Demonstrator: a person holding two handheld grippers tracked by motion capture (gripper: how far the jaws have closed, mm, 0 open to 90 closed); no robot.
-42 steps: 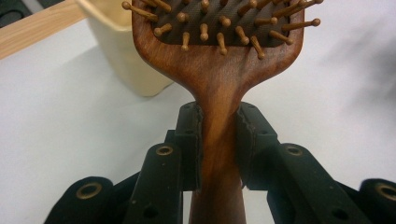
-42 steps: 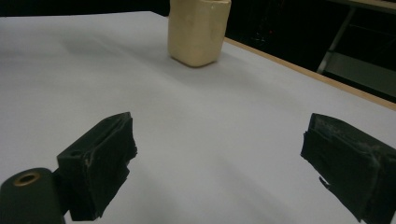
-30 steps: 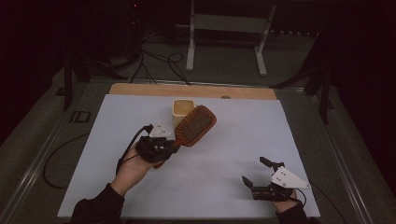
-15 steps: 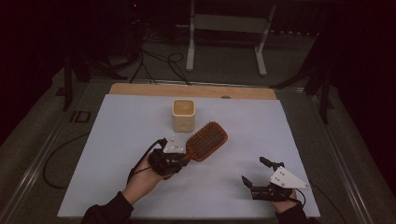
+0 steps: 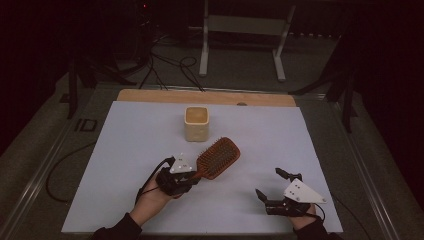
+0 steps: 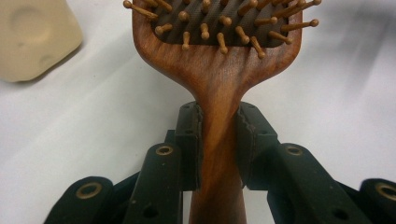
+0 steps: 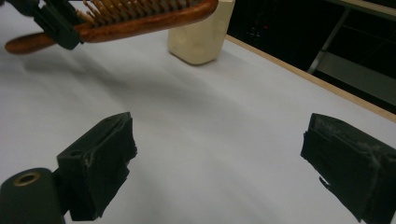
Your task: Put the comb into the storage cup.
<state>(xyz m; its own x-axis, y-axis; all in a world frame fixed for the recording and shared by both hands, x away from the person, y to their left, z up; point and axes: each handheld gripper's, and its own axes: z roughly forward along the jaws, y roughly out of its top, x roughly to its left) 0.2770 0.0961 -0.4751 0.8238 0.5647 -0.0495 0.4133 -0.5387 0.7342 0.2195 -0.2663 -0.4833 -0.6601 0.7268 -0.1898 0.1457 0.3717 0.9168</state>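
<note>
1. I have the wooden hairbrush (image 5: 216,159) by its handle, bristles up. It sits over the middle of the desk (image 5: 125,140), a little toward the near edge, its head pointing to the far right corner.
2. In the left gripper view the pads (image 6: 191,140) of my left gripper (image 5: 186,176) press on both sides of the handle, so they are clamped on it. The top of the brush head is cut off by that frame, and the handle's end is hidden between the jaws.
3. Whether the brush touches the desk I cannot tell from the high view; in the right gripper view it appears held clear of the surface.
4. The cream square holder (image 5: 196,123) stands just beyond the brush head, toward the far edge, apart from it. Its inside is too dim to make out.
5. My right gripper (image 5: 274,191) rests near the near right corner, well apart from the brush, jaws spread wide with only bare desk between them.
6. Beyond the far edge the room is dark; a stand's legs and cables are barely readable.
</note>
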